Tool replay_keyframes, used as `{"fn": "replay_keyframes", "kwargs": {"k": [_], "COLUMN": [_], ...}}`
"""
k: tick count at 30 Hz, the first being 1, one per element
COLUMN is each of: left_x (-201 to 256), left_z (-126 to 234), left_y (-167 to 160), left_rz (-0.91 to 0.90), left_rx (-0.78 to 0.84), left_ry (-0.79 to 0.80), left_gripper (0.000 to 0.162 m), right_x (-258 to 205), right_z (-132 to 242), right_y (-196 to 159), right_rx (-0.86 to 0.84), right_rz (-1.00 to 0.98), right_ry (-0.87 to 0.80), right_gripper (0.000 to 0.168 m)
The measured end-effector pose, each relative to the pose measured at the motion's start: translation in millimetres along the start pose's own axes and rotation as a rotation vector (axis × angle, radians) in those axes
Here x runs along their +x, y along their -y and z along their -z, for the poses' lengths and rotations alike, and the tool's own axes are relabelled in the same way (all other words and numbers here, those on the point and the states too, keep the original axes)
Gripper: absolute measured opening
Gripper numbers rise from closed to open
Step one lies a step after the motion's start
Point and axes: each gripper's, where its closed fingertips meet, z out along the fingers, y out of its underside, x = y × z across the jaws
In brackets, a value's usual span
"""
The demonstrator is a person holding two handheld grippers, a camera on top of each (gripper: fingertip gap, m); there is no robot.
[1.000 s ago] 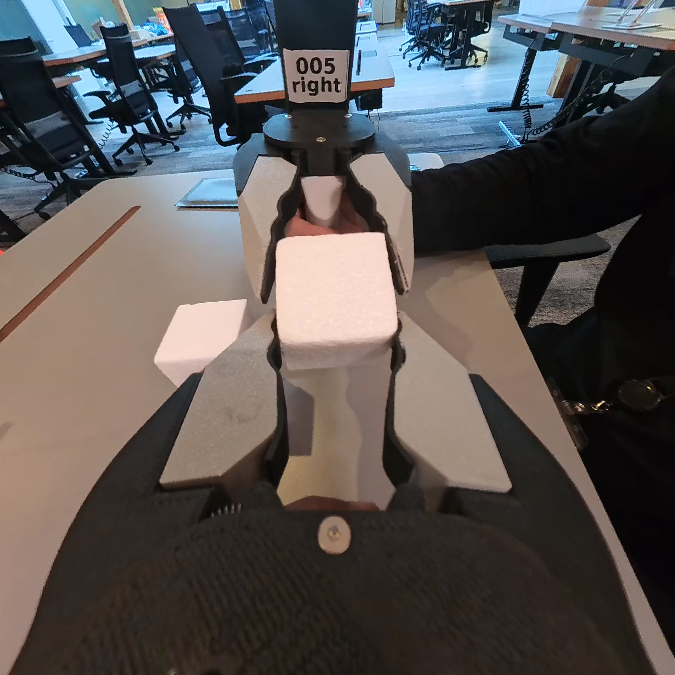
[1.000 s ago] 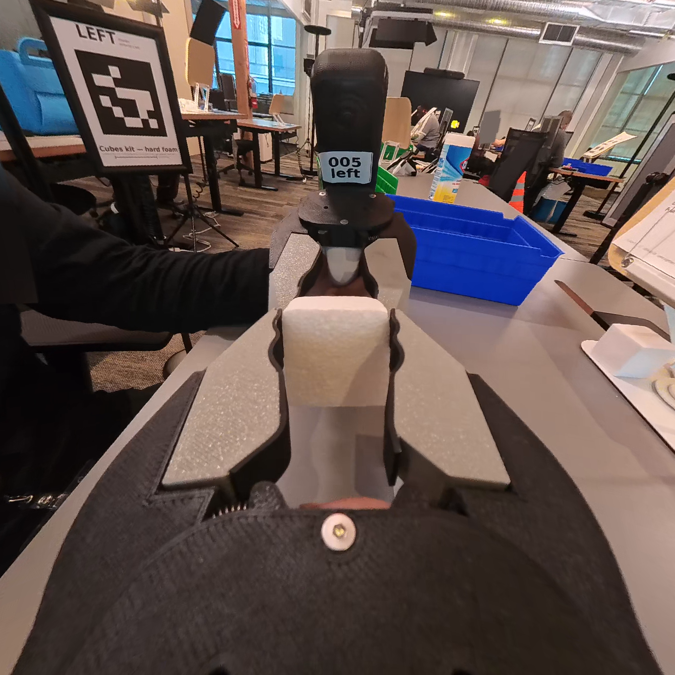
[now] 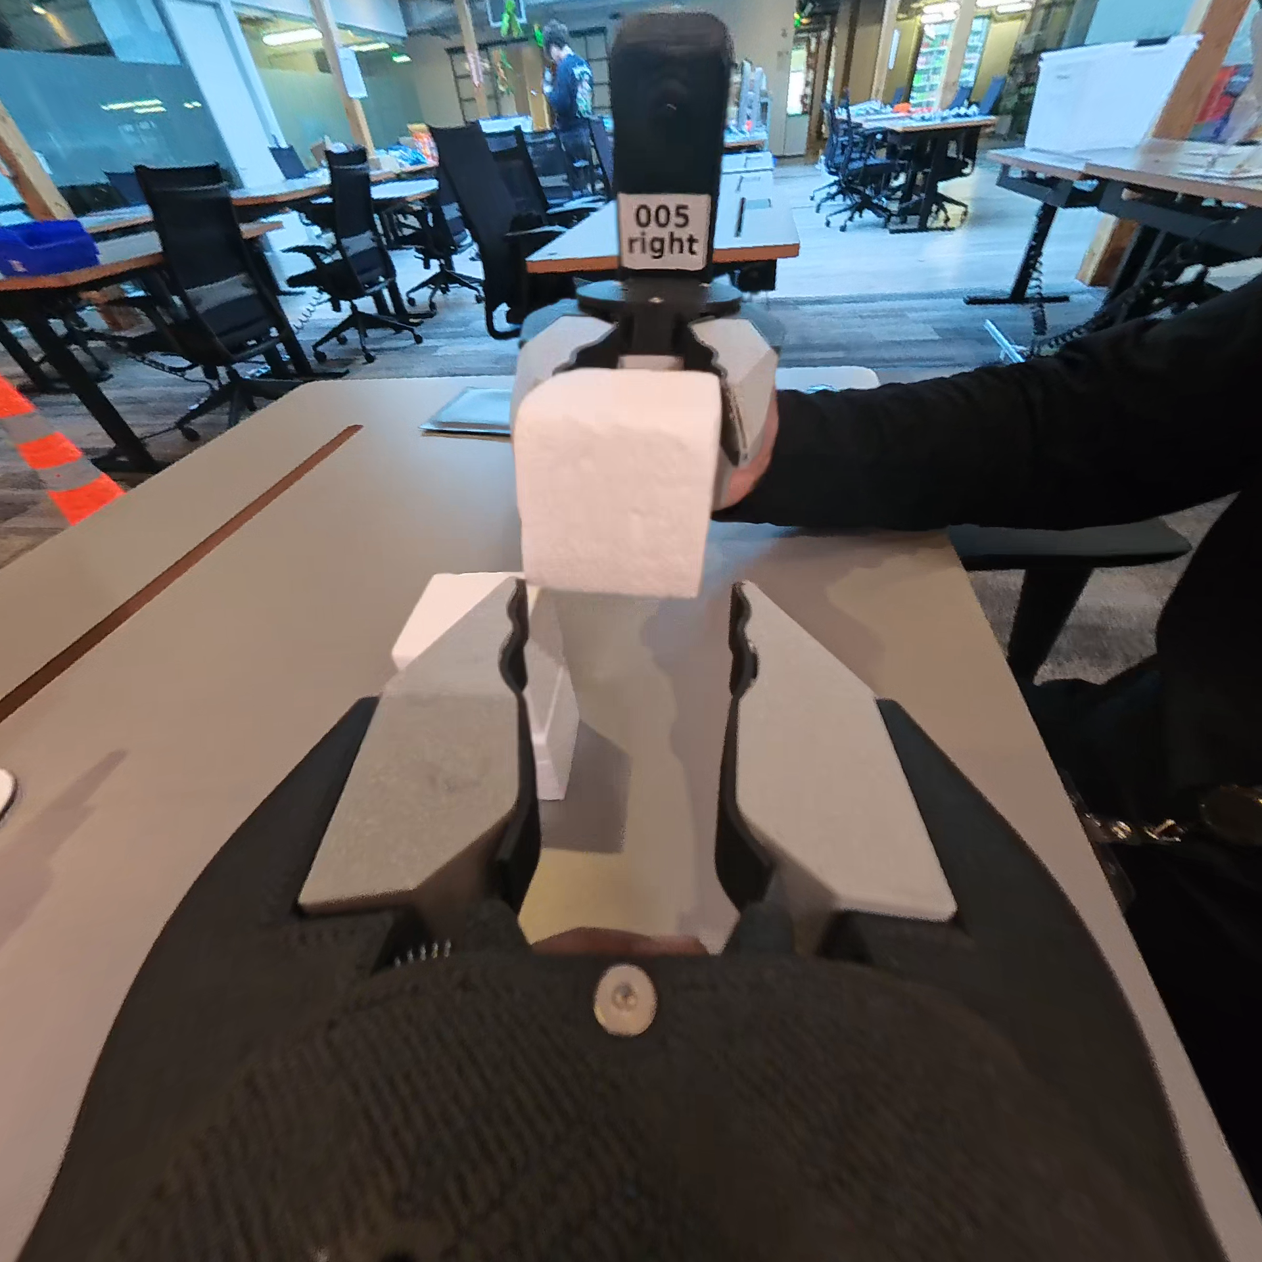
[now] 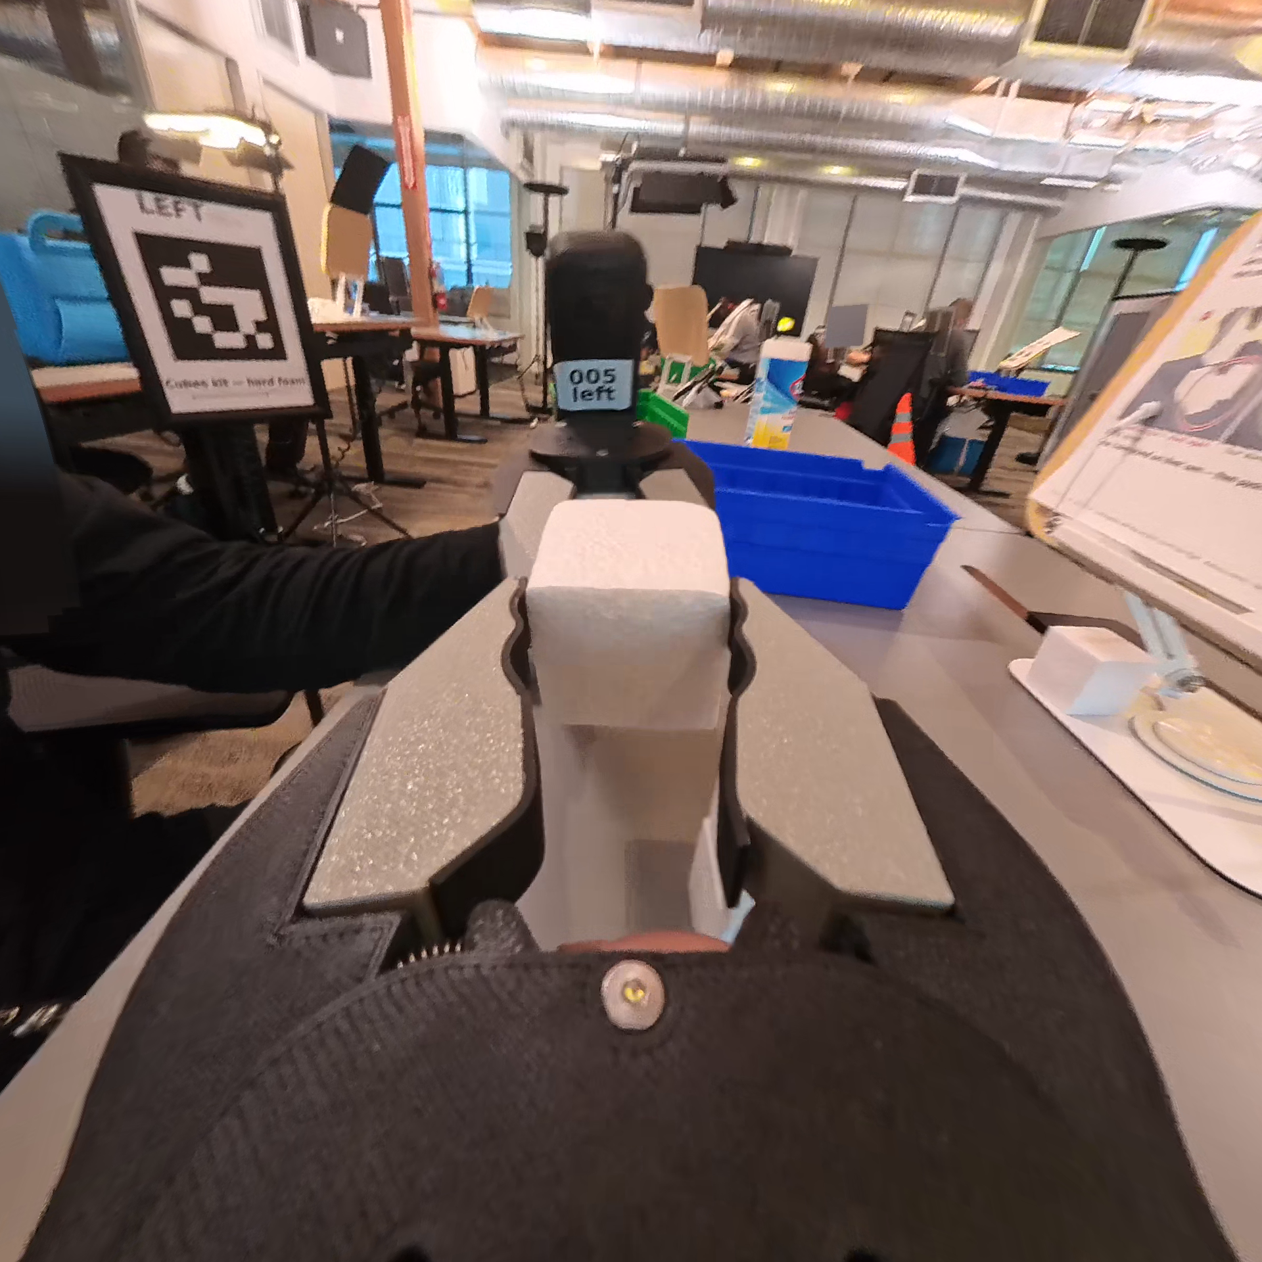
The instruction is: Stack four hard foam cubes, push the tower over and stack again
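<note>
Your right gripper (image 4: 627, 635) clamps a white foam cube (image 4: 625, 614); your left gripper (image 3: 625, 614), empty now, stands apart, having released that cube a second ago.

Open office: black chairs (image 3: 218, 287), wooden desks (image 3: 683, 239), exposed ceiling ducts (image 4: 751, 75).

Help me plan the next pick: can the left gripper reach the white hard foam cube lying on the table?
Probably yes: the left gripper is open, and that white foam cube lies uncovered by its left finger; the right gripper holds another cube higher up.
</note>
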Motion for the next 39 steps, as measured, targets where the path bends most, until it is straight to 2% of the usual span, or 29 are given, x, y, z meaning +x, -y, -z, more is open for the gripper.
{"fn": "replay_keyframes", "kwargs": {"k": [5,11,15,22,27,39], "left_x": [-26,-56,-72,-92,-98,-105], "left_z": [4,11,17,26,33,35], "left_y": [-7,-17,-23,-30,-30,-43], "left_rz": [0.073,0.203,0.278,0.4,0.443,0.47], "left_rx": [-0.011,0.004,0.017,0.041,0.067,0.011], "left_ry": [0.107,0.208,0.259,0.335,0.361,0.412], "left_gripper": [0.061,0.061,0.06,0.055,0.055,0.056], "right_x": [28,46,57,63,64,64], "right_z": [16,18,17,16,15,9], "right_y": [3,-15,-17,-26,-29,-35], "right_rx": [0.043,-0.005,0.031,-0.013,-0.026,-0.059], "right_rz": [-0.013,-0.025,-0.093,-0.087,-0.084,-0.073], "right_ry": [-0.1,-0.065,-0.021,-0.018,-0.018,-0.017], "right_gripper": [0.055,0.056,0.055,0.056,0.055,0.056]}}
